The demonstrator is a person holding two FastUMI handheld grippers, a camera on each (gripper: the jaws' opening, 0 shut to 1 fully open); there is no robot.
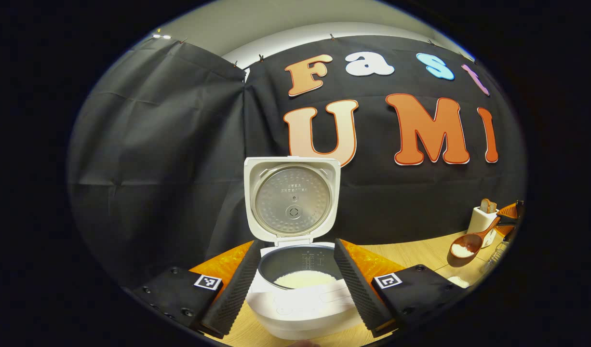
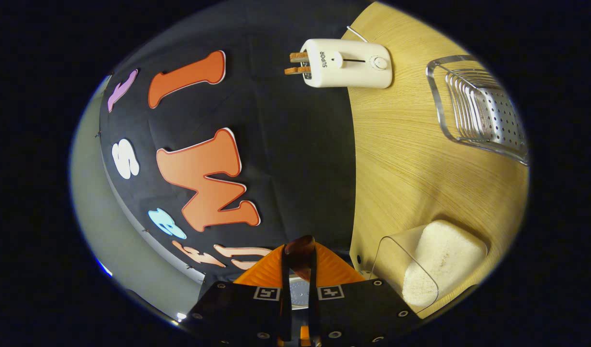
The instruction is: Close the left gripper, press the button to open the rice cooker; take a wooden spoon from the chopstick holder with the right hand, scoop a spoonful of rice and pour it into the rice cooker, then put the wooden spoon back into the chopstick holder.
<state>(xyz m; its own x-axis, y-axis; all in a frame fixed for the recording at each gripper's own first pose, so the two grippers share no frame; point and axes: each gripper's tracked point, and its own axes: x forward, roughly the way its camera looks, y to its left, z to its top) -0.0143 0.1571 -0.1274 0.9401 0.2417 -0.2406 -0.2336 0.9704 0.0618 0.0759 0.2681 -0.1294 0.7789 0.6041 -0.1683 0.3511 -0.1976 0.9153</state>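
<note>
A: Off to the right of the rice cooker (image 1: 295,270), in the left gripper view, the wooden spoon (image 1: 469,245) hangs above the worktop (image 1: 421,255) with a heap of rice in its bowl.

B: Which way does it lie?

A: Bowl toward the cooker and lower, handle rising up and away to the right, where the right tongs (image 2: 299,270) hold it. So the long axis slants, and the loaded end already faces the open pot.

B: And the grip?

A: Right tongs are clamped on the handle (it shows squeezed between them in the right gripper view). Left tongs (image 1: 295,282) stand apart, straddling the cooker, whose lid (image 1: 292,198) is upright.

B: The coming move?

A: Carry leftward, I judge; the right hand is the nearer one, and the pot lies along the spoon's own line.
</note>
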